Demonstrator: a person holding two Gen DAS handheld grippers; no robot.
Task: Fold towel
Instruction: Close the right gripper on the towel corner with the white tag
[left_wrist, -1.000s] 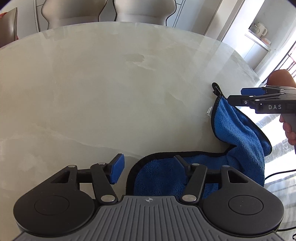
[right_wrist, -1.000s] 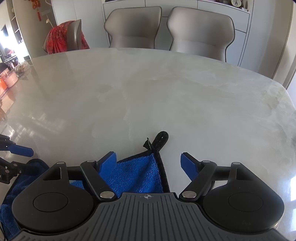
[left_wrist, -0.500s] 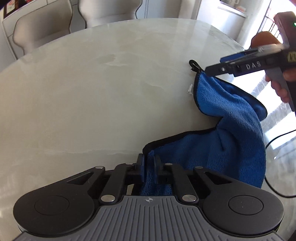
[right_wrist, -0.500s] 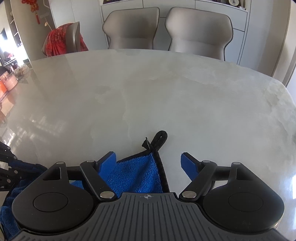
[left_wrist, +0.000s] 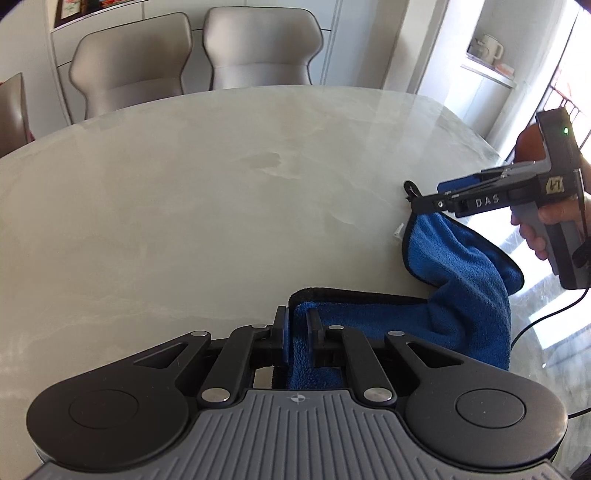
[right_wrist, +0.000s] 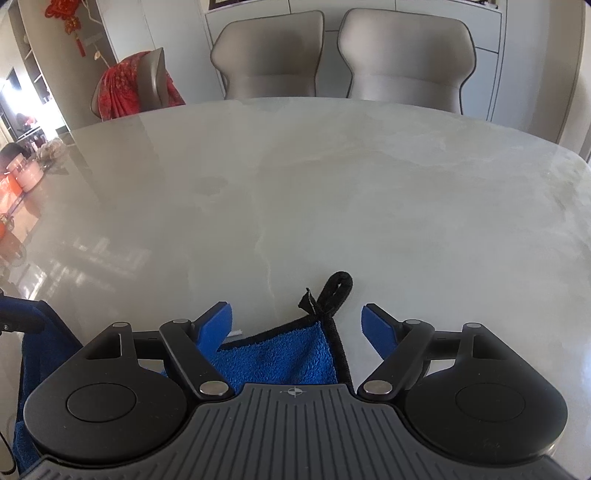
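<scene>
The blue towel lay bunched on the table, one corner pinched between the pressed-together pads of the left gripper and the opposite corner, the one carrying the black hanging loop, resting between the spread pads of the right gripper. The right jaws had just been closing, but the pads were not yet seen pressing on the cloth, which sat low between them with clear gaps at either side. A slip could be judged likely there: if the jaws were shut too far forward, only the thin loop or the black edging might be caught, and the corner would drop as soon as it was lifted. On the left side only a small bite of thick pile was held, so a hard pull across the table could drag the fabric out of the pads. The middle of the towel sagged in a deep twisted fold just right of the left gripper, and a crooked or doubled fold could result if both corners were not drawn taut and level before being laid down. The cloth appeared soft, plush and limp, bound by a narrow black hem, with a small white tag at one edge. The table was smooth, glossy, pale and marbled, with a rounded rim, so little friction was to be expected under the towel. Beyond it stood padded grey chairs.
</scene>
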